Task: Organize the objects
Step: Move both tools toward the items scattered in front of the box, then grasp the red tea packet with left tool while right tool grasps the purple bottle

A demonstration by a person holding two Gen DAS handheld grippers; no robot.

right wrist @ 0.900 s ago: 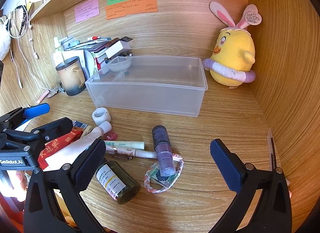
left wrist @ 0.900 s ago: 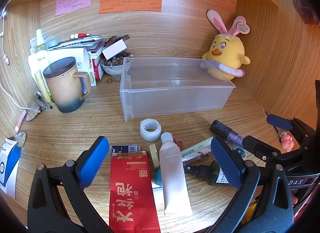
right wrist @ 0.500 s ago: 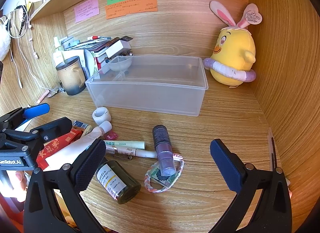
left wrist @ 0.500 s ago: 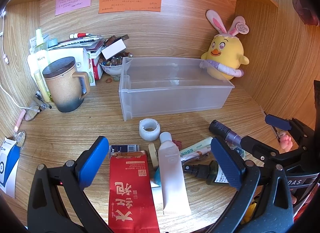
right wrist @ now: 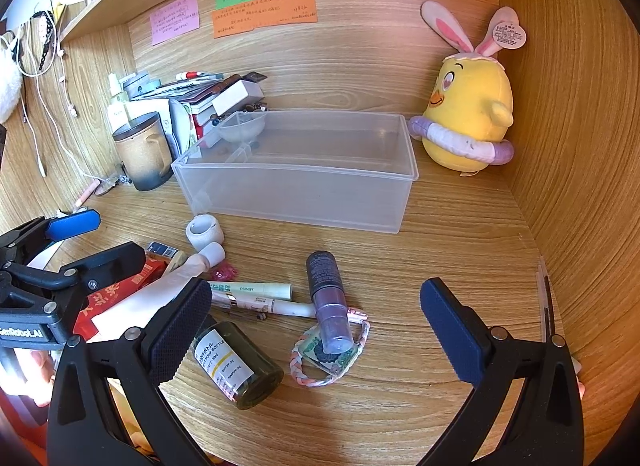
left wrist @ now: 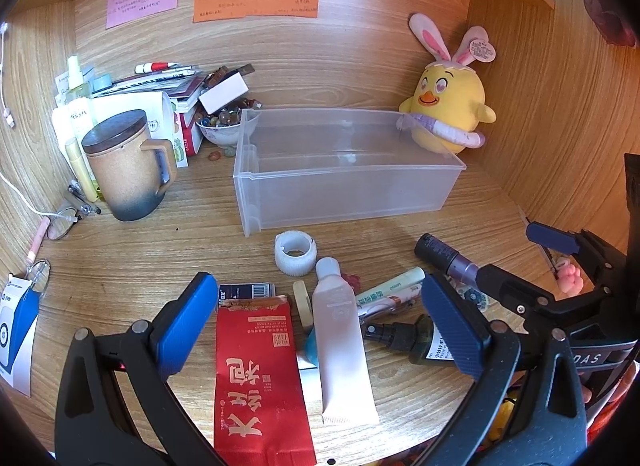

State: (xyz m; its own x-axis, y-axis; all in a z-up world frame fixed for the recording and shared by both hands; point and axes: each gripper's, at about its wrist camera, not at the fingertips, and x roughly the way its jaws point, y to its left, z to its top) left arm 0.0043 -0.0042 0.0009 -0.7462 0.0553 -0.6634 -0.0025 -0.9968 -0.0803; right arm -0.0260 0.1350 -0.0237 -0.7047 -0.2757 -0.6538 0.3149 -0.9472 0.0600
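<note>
Clutter is lying loose on the desk in front of the clear bin (right wrist: 304, 181), which is sitting empty: red packet (left wrist: 260, 382), white tube (left wrist: 340, 350), dark pump bottle (right wrist: 240, 366), purple spray bottle (right wrist: 328, 298) resting on a braided bracelet (right wrist: 332, 354), pens, tape roll (left wrist: 295, 252). I am holding my left gripper (left wrist: 320, 326) spread wide over the packet and tube, gripping nothing. My right gripper (right wrist: 316, 326) is likewise hanging released over the purple bottle, so sorting is looking barely started, everything left to move.
</note>
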